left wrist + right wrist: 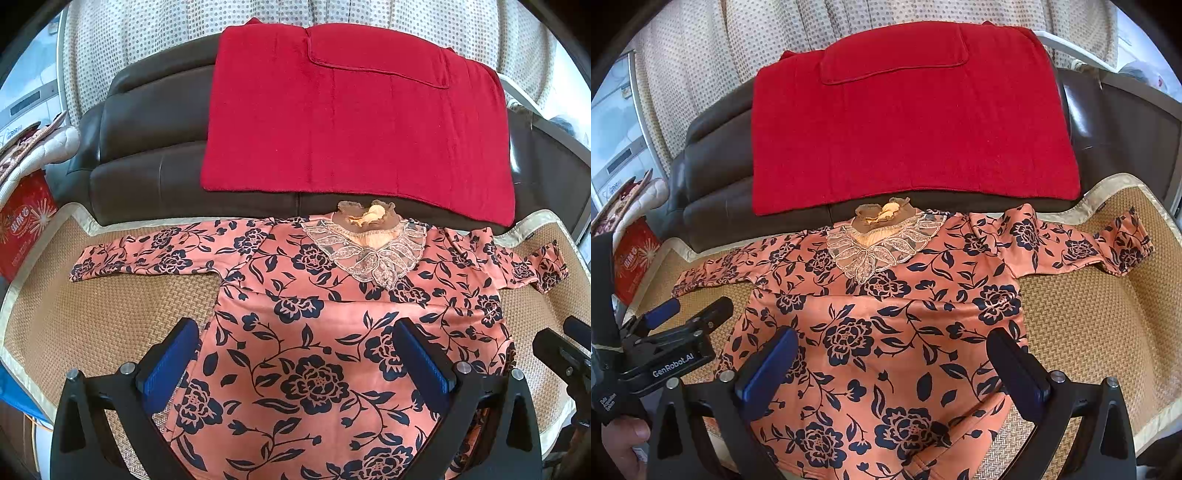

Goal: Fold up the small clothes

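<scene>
A salmon-pink top with dark floral print [317,332] lies flat on a woven mat [92,325], sleeves spread left and right, lace collar [373,251] toward the sofa. It also shows in the right wrist view [886,325]. My left gripper [295,336] is open above the top's lower left part, holding nothing. My right gripper [892,345] is open above the lower right part, holding nothing. The left gripper also appears at the left of the right wrist view [690,310], and the right gripper at the right edge of the left wrist view [565,350].
A dark leather sofa [147,147] stands behind the mat, with a red folded cloth [351,122] draped on it. A red box [22,229] and a quilted pad [40,144] sit at the far left. Dotted curtains [147,44] hang behind.
</scene>
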The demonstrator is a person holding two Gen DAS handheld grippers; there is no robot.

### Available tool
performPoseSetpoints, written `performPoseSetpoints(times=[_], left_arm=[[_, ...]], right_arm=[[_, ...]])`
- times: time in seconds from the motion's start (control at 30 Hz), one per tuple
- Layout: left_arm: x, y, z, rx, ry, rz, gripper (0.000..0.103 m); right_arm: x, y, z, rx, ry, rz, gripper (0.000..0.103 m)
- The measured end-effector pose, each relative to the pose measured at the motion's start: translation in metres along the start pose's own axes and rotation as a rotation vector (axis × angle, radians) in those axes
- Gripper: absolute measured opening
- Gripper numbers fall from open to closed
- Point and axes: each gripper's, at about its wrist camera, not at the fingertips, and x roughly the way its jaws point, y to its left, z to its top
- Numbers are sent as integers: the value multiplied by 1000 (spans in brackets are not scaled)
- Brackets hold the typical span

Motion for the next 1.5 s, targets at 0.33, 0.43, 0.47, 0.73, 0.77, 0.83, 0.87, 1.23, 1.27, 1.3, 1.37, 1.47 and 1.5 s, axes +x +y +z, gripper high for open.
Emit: performPoseSetpoints(times=[0.33,0.43,0.47,0.73,0.77,0.83,0.87,1.23,1.27,1.3,1.37,1.47,1.5], left_arm=[[0,0,0,2,1,-1,103],[1,-1,0,3,2,1,103],[1,-1,0,3,2,1,103],[3,-1,0,2,3,5,103],[4,-1,-1,3,4,6,103],[5,-1,-1,5,5,7,103],[6,-1,-1,5,8,6,103],[94,67,-40,-120,221,81,103],[100,73,-43,-127,233,97,103],[103,77,-45,-132,238,106,103],[108,86,-48,-142,245,128,103],[112,98,-49,-150,246,162,103],[113,100,-49,-151,246,169,103]], right_arm=[[0,-2,-1,14,26,62,103],[0,-2,-1,15,32,79,103],[0,-2,-1,14,33,80,103],[5,0,4,9,33,69,103],[5,0,5,9,32,69,103],[7,1,5,7,33,69,103],[8,1,5,7,34,72,103],[58,-193,-32,593,12,265,97],[61,-223,-32,654,-18,236,95],[62,-253,-30,702,-52,183,91],[67,-312,-13,712,-96,-43,84],[88,-359,33,505,-73,-368,83],[98,-365,45,448,-46,-432,83]])
